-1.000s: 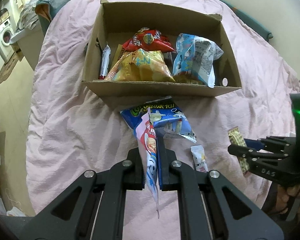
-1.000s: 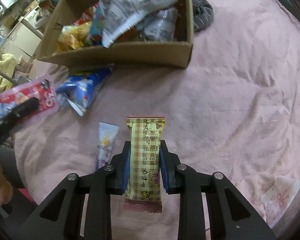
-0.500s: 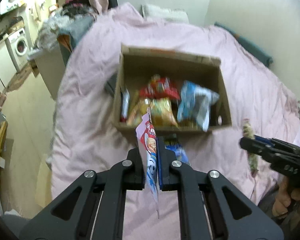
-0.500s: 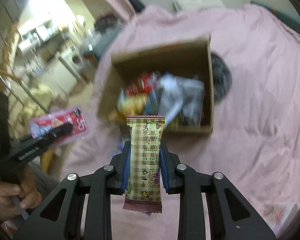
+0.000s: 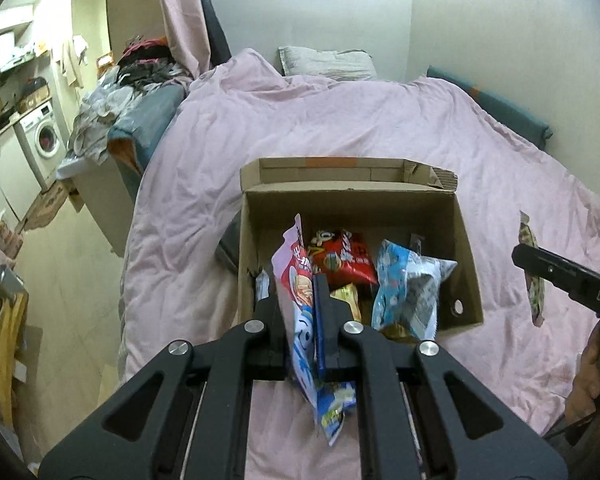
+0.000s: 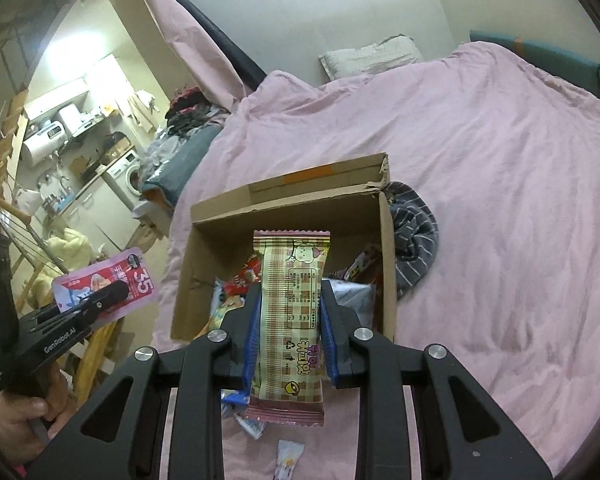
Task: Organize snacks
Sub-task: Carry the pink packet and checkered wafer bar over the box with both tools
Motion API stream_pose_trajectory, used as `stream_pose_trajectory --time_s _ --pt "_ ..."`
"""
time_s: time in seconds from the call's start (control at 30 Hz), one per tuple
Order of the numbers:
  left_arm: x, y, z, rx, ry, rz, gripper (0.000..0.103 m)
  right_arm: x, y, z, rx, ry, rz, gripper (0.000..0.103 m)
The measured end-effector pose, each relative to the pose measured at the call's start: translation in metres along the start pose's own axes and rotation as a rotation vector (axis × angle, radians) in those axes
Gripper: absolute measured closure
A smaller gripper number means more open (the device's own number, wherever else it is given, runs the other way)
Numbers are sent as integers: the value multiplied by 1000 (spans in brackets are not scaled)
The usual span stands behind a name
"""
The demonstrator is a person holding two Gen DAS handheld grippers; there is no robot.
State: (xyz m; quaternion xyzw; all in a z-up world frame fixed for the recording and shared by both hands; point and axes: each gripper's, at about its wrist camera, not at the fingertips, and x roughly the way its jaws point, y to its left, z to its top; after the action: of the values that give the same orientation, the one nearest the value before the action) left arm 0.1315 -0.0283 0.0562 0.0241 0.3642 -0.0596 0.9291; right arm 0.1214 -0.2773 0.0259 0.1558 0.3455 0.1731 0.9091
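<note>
A pink packet, pinched edge-on in the left hand-held gripper, and a checked bar, clamped across its width by the right hand-held gripper, had both been lifted off the bed within the last second and hung in the air on the near side of the box. A second earlier the two snacks had been low over the quilt, with the box seen from close above; now the open box sat lower and farther off in both wrist views, its far flap standing up. That placed the pair at the carrying stage, probably on their way to join the red bag, the blue-and-white bag and the yellow bag already lying inside.

At least two snacks remained out on the quilt: a blue packet just below the left jaws and a small white sachet near the bottom edge of the right view.

The box rested on a rumpled pink quilt covering a bed, with a striped grey cloth against its right wall. A pillow lay at the head, by a plain wall. Beyond the bed's left side stood a heap of clothes and a washing machine.
</note>
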Motion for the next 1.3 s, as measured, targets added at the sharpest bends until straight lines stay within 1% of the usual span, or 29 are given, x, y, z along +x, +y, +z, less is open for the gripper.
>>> stream_pose_trajectory --time_s 0.13,0.2,0.3,0.4,0.47,0.53,0.63,0.8,0.9,0.97,1.1,1.2,1.3 --pt "22 -3 7 12 4 -7 96 27 -4 10 -9 25 -22 76" --pt "34 -2 7 4 4 -25 96 40 -10 13 1 45 -38 76" --pt "50 -2 4 8 3 -31 96 58 -20 18 17 71 -68 76" --pt "62 -2 -1 11 15 -13 96 72 -30 20 37 91 -80 76" --pt "66 1 0 0 28 -29 96 80 -32 22 43 104 -80 76" --pt "68 1 1 1 30 -41 96 86 -33 22 48 114 -83 76" --pt "70 2 3 -2 23 -40 96 94 -35 23 76 127 -88 75" --pt "77 7 9 -25 10 -60 96 100 -33 27 85 118 -111 75" --pt "82 8 11 -18 6 -49 96 105 -31 30 123 117 -118 75" --pt "85 9 11 -22 8 -46 96 107 -27 31 123 111 -134 75" --pt "91 11 9 -35 30 -44 96 117 -18 32 133 117 -113 75" --pt "92 12 10 -42 33 -44 96 122 -16 31 155 131 -94 75" --pt "94 12 11 -52 37 -50 96 123 -13 32 162 124 -83 75"
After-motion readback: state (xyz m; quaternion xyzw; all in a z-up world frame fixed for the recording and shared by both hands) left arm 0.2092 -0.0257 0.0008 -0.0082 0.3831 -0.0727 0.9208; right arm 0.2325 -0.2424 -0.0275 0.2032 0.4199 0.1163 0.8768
